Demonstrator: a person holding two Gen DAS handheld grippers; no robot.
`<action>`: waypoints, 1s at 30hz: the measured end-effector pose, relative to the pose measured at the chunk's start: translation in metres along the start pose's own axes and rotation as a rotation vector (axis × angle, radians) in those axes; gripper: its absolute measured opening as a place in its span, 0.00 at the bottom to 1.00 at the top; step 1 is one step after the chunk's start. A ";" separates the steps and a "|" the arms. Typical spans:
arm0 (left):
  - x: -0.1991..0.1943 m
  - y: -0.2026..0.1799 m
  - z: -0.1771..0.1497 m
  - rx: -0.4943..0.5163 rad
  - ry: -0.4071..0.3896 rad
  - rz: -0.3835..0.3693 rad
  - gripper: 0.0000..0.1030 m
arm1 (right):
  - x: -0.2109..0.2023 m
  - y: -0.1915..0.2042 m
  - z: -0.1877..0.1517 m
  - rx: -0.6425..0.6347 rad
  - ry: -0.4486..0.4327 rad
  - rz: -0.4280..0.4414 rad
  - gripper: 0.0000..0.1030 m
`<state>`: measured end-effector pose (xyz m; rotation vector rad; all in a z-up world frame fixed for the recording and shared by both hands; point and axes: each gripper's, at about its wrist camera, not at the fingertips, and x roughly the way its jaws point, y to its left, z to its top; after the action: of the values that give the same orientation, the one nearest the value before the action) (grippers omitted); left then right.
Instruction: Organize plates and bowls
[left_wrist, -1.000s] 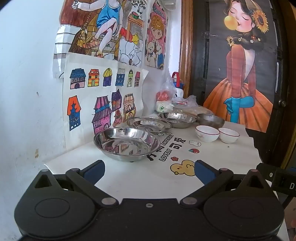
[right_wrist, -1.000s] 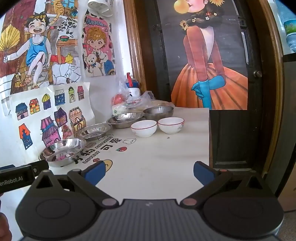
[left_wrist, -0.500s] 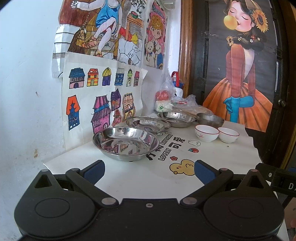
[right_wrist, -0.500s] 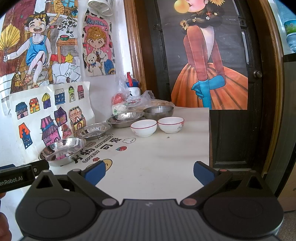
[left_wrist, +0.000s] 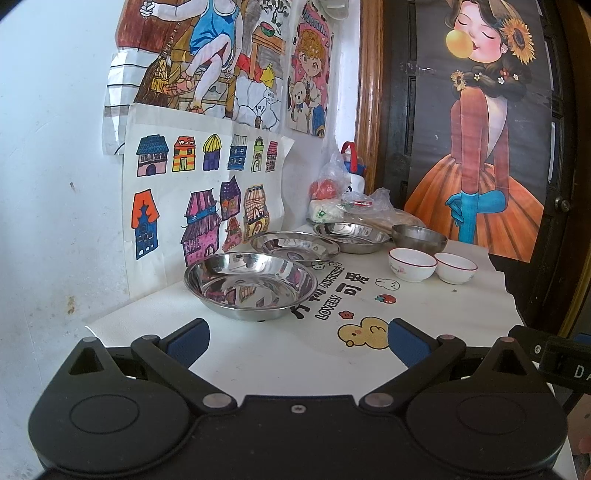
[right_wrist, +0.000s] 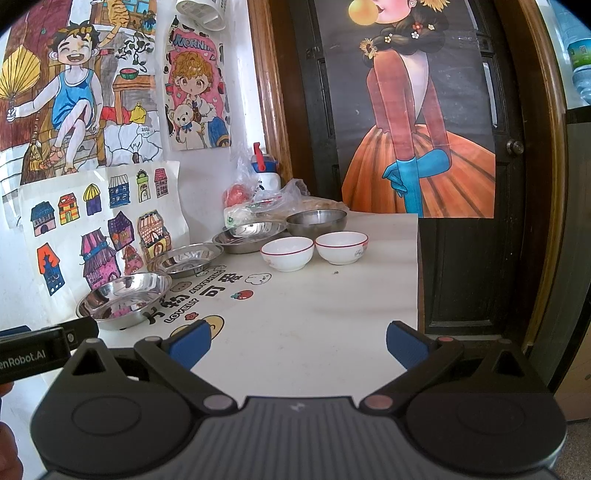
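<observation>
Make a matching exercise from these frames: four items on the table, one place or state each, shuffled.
Items:
1. Nearest shallow steel plate
2. Deep steel bowl
3. Two white ceramic bowls with red rims
4. Left gripper

Descriptions:
A. Open, holding nothing
B. Side by side, in front of the steel bowl
C. Farthest back, near the door
D. Closest to the left gripper

Pairs: 1-D, 2-C, 3-B, 4-A

Glossy metal plates (left_wrist: 251, 284) — glazed white bowls (left_wrist: 412, 264).

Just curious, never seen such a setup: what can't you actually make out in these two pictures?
- Bag contents: both views, crinkled plastic blurs them.
- Bowl logo: too small to read.
- Left gripper label: right view, cut off by the edge.
- Person: only slivers at picture edges.
</observation>
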<state>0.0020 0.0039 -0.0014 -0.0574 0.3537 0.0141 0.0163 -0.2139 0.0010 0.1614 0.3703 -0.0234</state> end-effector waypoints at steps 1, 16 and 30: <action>0.000 0.000 0.000 0.000 0.000 0.000 0.99 | 0.000 0.000 0.000 0.000 0.000 0.000 1.00; -0.001 -0.002 0.000 0.000 0.001 0.000 0.99 | 0.000 0.001 0.000 -0.003 0.001 -0.001 1.00; -0.001 -0.001 0.000 -0.001 0.001 -0.001 0.99 | 0.001 0.002 -0.001 -0.006 0.002 -0.001 1.00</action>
<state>0.0014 0.0025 -0.0016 -0.0587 0.3552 0.0135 0.0170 -0.2122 -0.0005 0.1555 0.3728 -0.0231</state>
